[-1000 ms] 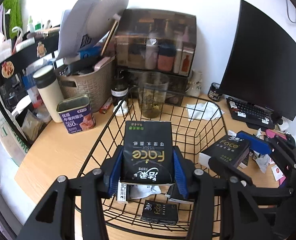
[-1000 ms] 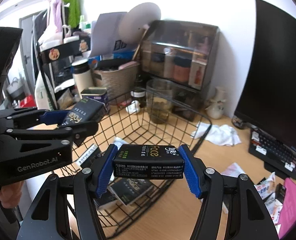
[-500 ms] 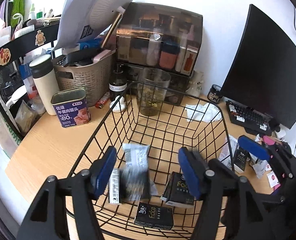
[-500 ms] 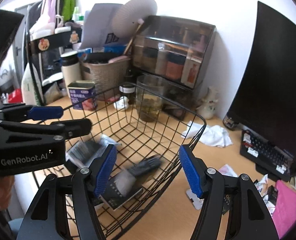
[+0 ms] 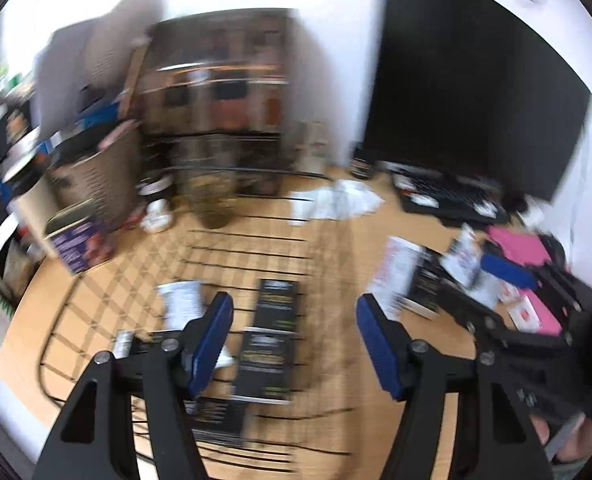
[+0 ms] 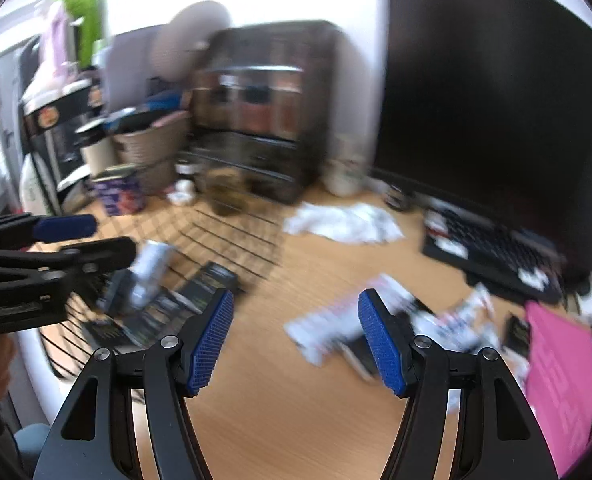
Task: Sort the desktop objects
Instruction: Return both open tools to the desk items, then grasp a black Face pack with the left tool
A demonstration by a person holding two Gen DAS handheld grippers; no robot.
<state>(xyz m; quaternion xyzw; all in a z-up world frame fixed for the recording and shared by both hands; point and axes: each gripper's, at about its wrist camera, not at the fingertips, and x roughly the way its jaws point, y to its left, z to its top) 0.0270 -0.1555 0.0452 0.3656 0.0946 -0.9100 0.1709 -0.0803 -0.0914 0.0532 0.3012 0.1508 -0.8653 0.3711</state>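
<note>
Left gripper (image 5: 294,340): jaws apart, nothing between them, over the basket's right part.
Right gripper (image 6: 296,340): jaws apart, empty, over bare desk (image 6: 296,420).
Basket (image 5: 60,344): black wire; its right rim is lost in blur.
Packs (image 5: 274,328): black, glossy, flat on the basket floor beside a white packet (image 5: 182,308).
Open room: bare wood between basket and loose packets (image 6: 328,328).
Far edge: monitor (image 6: 496,100), keyboard (image 6: 492,248), crumpled tissue (image 6: 344,222).

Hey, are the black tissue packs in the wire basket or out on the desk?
In. Several black tissue packs lie flat on the wire basket floor. One more dark pack sits outside on the desk, beside white wrappers.
</note>
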